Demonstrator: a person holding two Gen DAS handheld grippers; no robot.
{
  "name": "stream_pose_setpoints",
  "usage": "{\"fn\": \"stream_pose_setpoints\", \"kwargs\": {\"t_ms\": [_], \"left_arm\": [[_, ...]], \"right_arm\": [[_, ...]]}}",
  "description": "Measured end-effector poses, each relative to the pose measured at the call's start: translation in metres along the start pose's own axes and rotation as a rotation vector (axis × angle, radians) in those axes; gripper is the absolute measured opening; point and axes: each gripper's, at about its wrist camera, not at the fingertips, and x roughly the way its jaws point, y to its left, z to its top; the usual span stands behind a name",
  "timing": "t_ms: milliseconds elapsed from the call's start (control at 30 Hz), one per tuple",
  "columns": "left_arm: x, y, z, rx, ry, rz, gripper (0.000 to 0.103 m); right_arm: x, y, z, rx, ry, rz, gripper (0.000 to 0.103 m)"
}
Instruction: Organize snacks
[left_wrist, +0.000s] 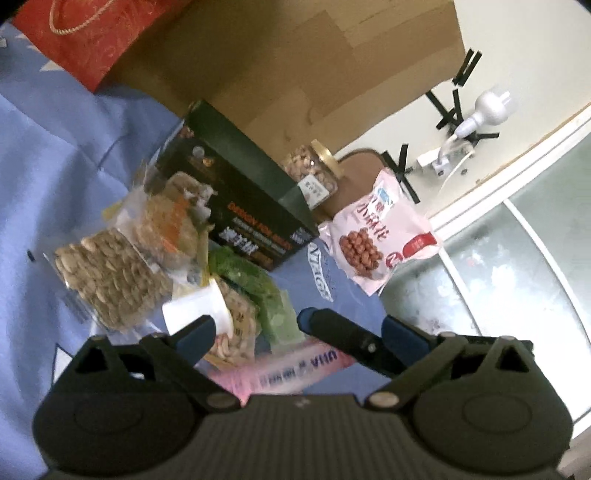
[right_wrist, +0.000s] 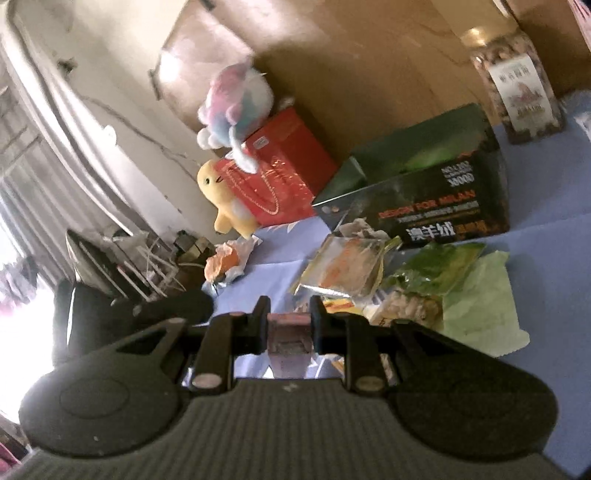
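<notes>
Only the left view shows: a pink bag of red peanuts (left_wrist: 376, 240) at the edge of the blue cloth (left_wrist: 66, 155), and a white plug (left_wrist: 487, 109) on the wall.
Only the right view shows: a yellow plush toy (right_wrist: 225, 199) and a fluffy pink and blue plush toy (right_wrist: 232, 99) by a shiny red gift bag (right_wrist: 277, 177), and a small orange wrapped snack (right_wrist: 227, 264) lying apart from the pile.
Both views show: a dark box (left_wrist: 236, 199) with orange letters, and a clear jar of nuts (left_wrist: 314, 170) with a gold lid behind it.
Snack pile: crinkly see-through bags lie in front of the box, touching each other. One holds pale seeds (left_wrist: 110, 277), one is leafy green (left_wrist: 255, 280).
Left gripper (left_wrist: 299, 328): its blue-tipped fingers are spread wide and hold nothing. A white cup (left_wrist: 199, 312) is just beside one finger.
Right gripper (right_wrist: 288, 325): its black fingers are squeezed onto a pink packet (right_wrist: 288, 332), over the blue cloth near the pile.
</notes>
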Motion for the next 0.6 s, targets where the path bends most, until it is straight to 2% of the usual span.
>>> {"fn": "stream_pose_setpoints", "kwargs": {"t_ms": [133,233,367,533,600], "left_arm": [[0.009,0.007,-0.002,-0.044,0.029,-0.027,0.1],[0.008,0.011,-0.001,-0.054,0.016,-0.004,0.1],[-0.001,0.015,-0.001,-0.036,-0.008,0.009,0.1],[-0.009,0.014,-0.012,0.009,0.027,-0.002,0.1],[-0.011,0.012,-0.019,0.034,0.051,0.003,0.1]], "right_arm": [[-0.003,0.006,-0.008,-0.097,-0.018,-0.027,0.025],[-0.008,0.003,-0.013,-0.134,-0.031,-0.046,0.025],[-0.016,-0.013,-0.012,-0.063,-0.035,-0.064,0.025],[-0.027,-0.023,-0.019,-0.042,-0.025,-0.042,0.027],[-0.034,-0.024,-0.024,-0.089,0.007,-0.05,0.035]]}}
